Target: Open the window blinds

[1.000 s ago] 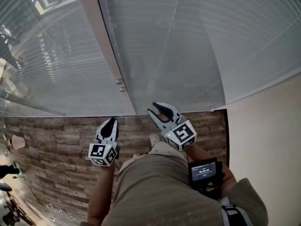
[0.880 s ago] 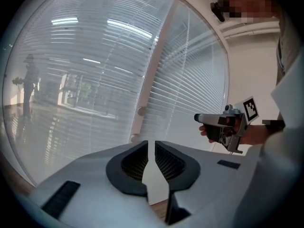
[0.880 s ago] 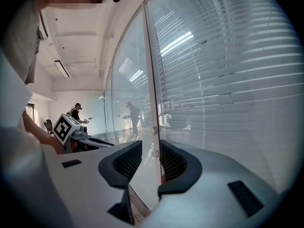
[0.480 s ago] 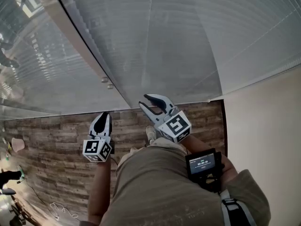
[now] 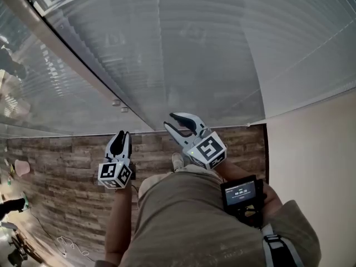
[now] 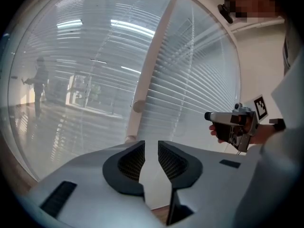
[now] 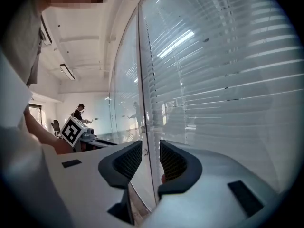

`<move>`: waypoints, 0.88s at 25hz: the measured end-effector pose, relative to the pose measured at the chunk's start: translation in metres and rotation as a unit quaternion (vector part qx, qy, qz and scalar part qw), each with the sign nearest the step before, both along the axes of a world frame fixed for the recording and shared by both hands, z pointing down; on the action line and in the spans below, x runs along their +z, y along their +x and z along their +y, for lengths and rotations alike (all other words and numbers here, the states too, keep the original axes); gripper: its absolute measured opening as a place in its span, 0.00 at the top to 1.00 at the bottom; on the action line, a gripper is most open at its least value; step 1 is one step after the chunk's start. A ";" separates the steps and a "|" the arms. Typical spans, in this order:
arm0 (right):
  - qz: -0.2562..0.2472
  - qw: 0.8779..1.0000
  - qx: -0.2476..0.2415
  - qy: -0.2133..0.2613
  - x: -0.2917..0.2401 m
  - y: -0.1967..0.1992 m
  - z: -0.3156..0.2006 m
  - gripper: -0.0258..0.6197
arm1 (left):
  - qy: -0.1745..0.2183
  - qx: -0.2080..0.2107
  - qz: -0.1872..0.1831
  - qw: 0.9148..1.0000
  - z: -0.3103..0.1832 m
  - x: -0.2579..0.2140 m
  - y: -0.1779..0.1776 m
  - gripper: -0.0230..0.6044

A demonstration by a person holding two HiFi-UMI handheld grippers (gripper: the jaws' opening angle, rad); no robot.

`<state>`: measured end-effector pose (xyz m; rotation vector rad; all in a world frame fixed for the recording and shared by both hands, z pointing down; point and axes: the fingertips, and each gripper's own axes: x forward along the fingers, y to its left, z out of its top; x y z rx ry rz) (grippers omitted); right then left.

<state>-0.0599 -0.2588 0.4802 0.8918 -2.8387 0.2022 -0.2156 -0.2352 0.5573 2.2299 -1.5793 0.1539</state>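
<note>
I'm on the approach with nothing taken hold of yet: the blinds [image 5: 211,54] hang closed right ahead of both tools, slats flat and apparently behind glass, reaching down toward the wood floor [image 5: 55,166]. My left tool [image 5: 118,139] has just been parting its jaws to a narrow gap, and its own view shows only slats beyond that gap, nothing in it. The right tool [image 5: 169,120] stands wider apart and is likewise empty. I'd aim for the two small round knobs [image 5: 115,102] on the pale frame post [image 5: 67,52], up and just left of the left tool (I take them for the slat control, though I can't confirm that from here). To do this well I'd open the left jaws further before closing in, square them on one knob and pinch its sides firmly. Then I'd turn or slide it gently while watching the slats for a response, since forcing it risks slipping off, and I'd hold the right tool off the glass
</note>
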 end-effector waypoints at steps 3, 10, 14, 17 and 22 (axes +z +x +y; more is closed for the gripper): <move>-0.003 1.000 -0.015 -0.003 0.005 0.005 -0.004 0.78 | -0.008 -0.024 0.008 1.000 -0.011 0.012 0.000 0.82; -0.002 0.999 -0.037 -0.009 0.006 0.017 -0.016 0.78 | -0.031 -0.073 0.017 0.997 -0.041 0.031 -0.007 0.78; 0.002 0.999 -0.042 -0.013 0.001 0.008 -0.017 0.78 | -0.039 -0.091 0.007 0.995 -0.056 0.036 -0.028 0.75; 0.003 0.999 -0.037 -0.014 0.003 0.007 -0.020 0.78 | -0.045 -0.099 -0.002 0.994 -0.069 0.043 -0.039 0.73; -0.001 1.000 -0.029 -0.010 0.002 0.011 -0.026 0.78 | -0.052 -0.103 -0.011 0.993 -0.079 0.052 -0.041 0.72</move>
